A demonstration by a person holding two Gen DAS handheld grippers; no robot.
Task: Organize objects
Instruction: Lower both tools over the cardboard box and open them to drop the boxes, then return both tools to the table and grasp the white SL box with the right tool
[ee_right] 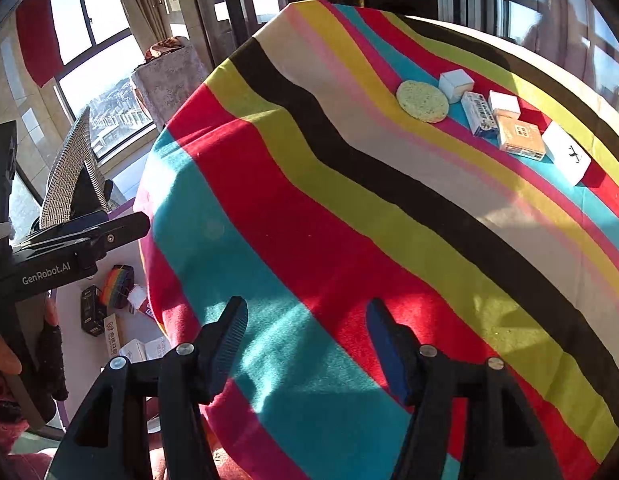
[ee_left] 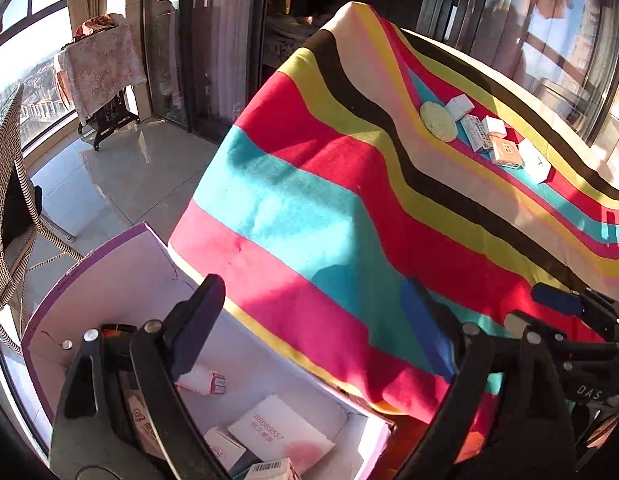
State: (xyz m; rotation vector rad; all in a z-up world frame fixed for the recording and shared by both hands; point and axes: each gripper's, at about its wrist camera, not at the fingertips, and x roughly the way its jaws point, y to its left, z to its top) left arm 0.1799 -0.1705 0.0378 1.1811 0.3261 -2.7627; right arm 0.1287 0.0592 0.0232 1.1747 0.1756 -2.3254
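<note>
A striped cloth covers the table (ee_right: 349,208). At its far right lies a row of objects: a round yellow sponge (ee_right: 422,101), a white cube box (ee_right: 455,84), a blue-white box (ee_right: 478,113), a small white box (ee_right: 504,105), a tan box (ee_right: 521,138) and a white box with a black mark (ee_right: 567,153). The same row shows in the left wrist view, with the sponge (ee_left: 438,122) nearest. My left gripper (ee_left: 313,328) is open and empty over a white box with purple rim (ee_left: 109,264) beside the table. My right gripper (ee_right: 307,344) is open and empty above the table's near edge.
The purple-rimmed box holds several small packages (ee_left: 281,432). In the right wrist view it sits left of the table with a rainbow item (ee_right: 117,286). A wicker chair (ee_left: 9,184) stands at left, a covered stand (ee_left: 101,68) by the windows, on a tiled floor (ee_left: 109,176).
</note>
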